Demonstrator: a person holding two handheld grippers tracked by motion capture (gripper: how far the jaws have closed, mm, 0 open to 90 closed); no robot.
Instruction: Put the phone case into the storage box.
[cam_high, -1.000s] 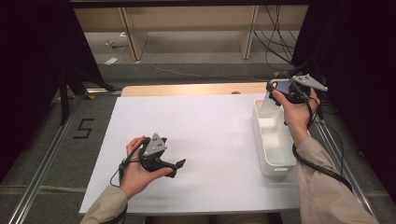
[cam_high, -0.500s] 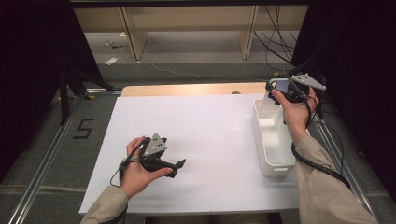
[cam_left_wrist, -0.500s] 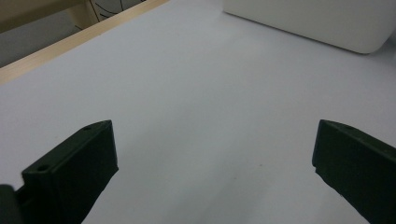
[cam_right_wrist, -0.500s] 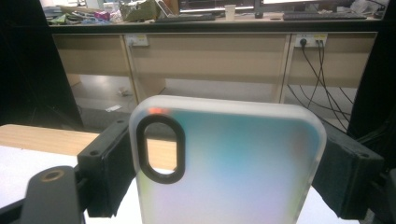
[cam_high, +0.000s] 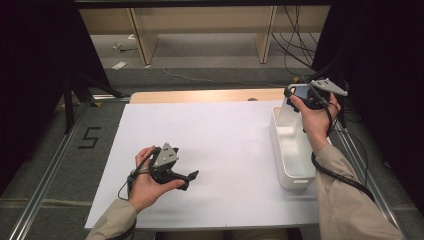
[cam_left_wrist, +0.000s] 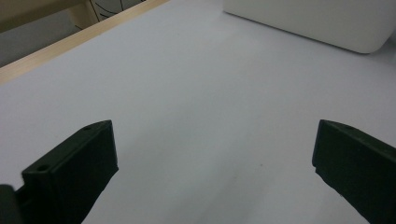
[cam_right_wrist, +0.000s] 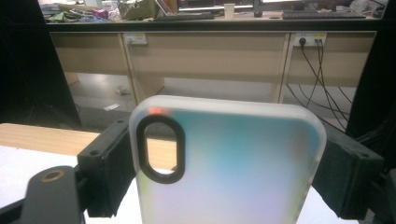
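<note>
Low in the high view, the left tongs (cam_high: 192, 176) rest on the white table (cam_high: 225, 145), jaws wide apart and holding nothing. At the upper right, the right tongs (cam_high: 290, 95) clamp a translucent frosted phone case with a black-ringed oval camera cutout (cam_right_wrist: 229, 163) by its long edges. Its long axis stands upright, just above the far end of the white rectangular plastic bin (cam_high: 292, 177), so that hand is nearer.

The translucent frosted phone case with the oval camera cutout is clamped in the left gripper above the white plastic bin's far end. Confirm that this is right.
Wrong gripper. The translucent frosted phone case is clamped in the right gripper, as the right gripper view shows, above the white plastic bin's far end. The left gripper stands open over the white tabletop.
</note>
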